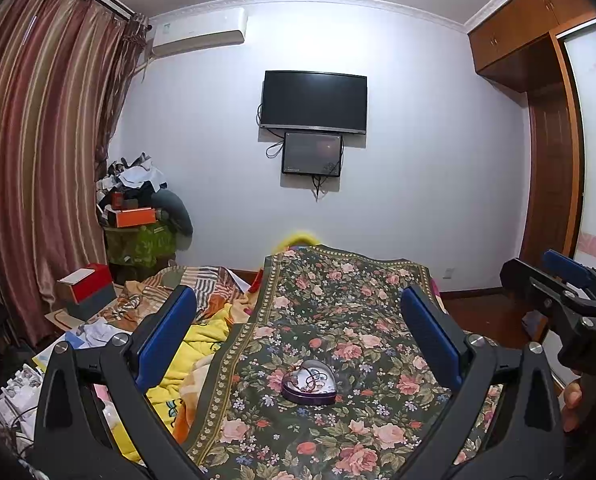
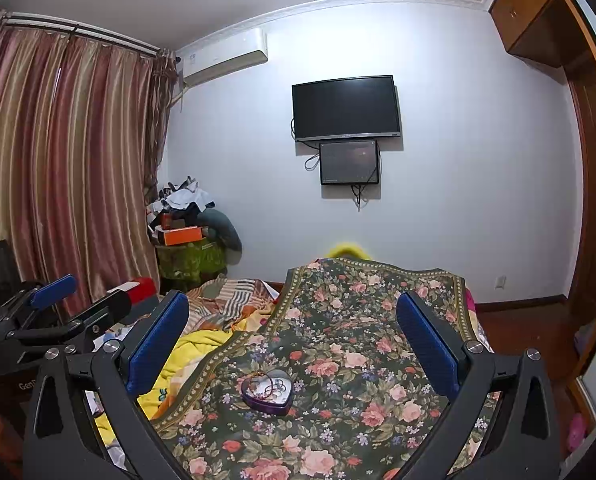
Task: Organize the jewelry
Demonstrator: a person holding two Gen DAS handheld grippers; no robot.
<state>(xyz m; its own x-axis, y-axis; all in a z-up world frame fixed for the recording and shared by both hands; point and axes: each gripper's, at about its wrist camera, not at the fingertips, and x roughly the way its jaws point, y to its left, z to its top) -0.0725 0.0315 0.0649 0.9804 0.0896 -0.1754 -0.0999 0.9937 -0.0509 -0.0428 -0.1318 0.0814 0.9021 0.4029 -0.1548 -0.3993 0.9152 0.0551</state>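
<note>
Here, heart-shaped box [image 1: 309,387] flat on floral cloth [image 1: 337,300], tip toward camera

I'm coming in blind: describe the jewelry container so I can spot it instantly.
Find the dark floral cloth spread over the bed. Near its close end sits a small purple heart-shaped tin, open, with tangled jewelry inside. Nothing else rests on the cloth.

Left wrist view: raised above the floral cloth [image 1: 337,320], facing the wall television [image 1: 313,102], the heart-shaped box [image 1: 309,386] near and centred. Right wrist view: same heading, set further right, box [image 2: 268,391] left of centre. Shared: cloth, television [image 2: 345,108], curtains [image 1: 46,140].
</note>
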